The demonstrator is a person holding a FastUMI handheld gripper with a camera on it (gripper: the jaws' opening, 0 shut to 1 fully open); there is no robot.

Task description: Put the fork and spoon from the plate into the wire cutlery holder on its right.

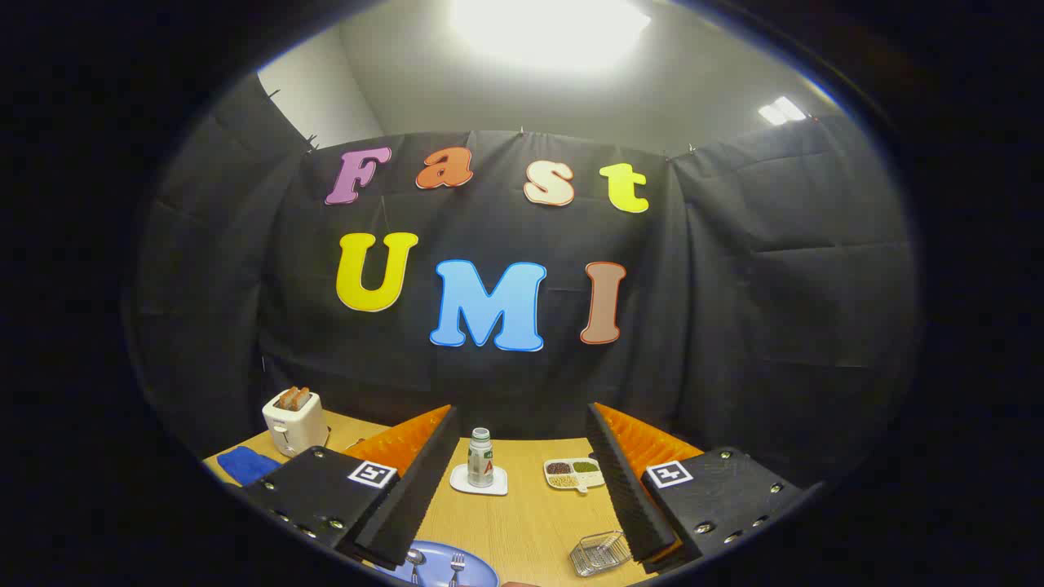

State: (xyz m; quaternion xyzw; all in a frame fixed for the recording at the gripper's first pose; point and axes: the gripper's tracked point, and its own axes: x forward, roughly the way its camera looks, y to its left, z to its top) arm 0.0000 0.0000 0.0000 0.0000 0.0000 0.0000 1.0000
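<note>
A blue plate (469, 564) lies on the wooden table just below and between my fingers, nearer the left one. A spoon (415, 559) and a fork (457, 564) rest on it side by side, only their heads showing. To the right of the plate stands the wire cutlery holder (599, 553), partly behind my right finger (624, 481). My gripper (522, 489) hovers above the table, open wide, with nothing between its fingers.
Beyond the fingers a small bottle (480, 458) stands on a white coaster, with a white divided dish of grains (573, 473) to its right. A white toaster (294, 421) with bread and a blue cloth (246, 465) sit at the far left.
</note>
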